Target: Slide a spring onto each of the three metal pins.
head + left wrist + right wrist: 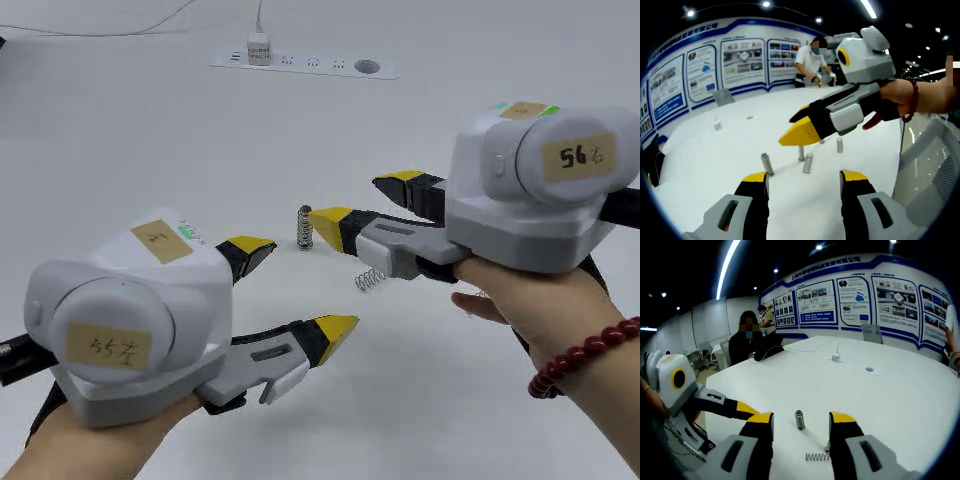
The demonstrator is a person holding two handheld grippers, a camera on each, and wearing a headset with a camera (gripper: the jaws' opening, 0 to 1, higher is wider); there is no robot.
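A metal pin with a spring on it [305,228] stands upright on the white table [150,150], just left of my right gripper's lower yellow tip. A loose spring [369,279] lies flat below that tip. My right gripper [365,198] is open and empty; in its own view [801,420] the sprung pin [799,419] stands beyond the jaws and the loose spring [817,456] lies nearer. My left gripper [293,288] is open and empty. Its own view [805,177] shows several short upright metal pieces [808,162] ahead, with the right gripper above them.
A white power strip [305,63] with a plug [259,47] lies at the table's far side. A seated person [747,340] is at the far end of the table, and another person [815,62] stands beyond its edge. Display boards line the wall.
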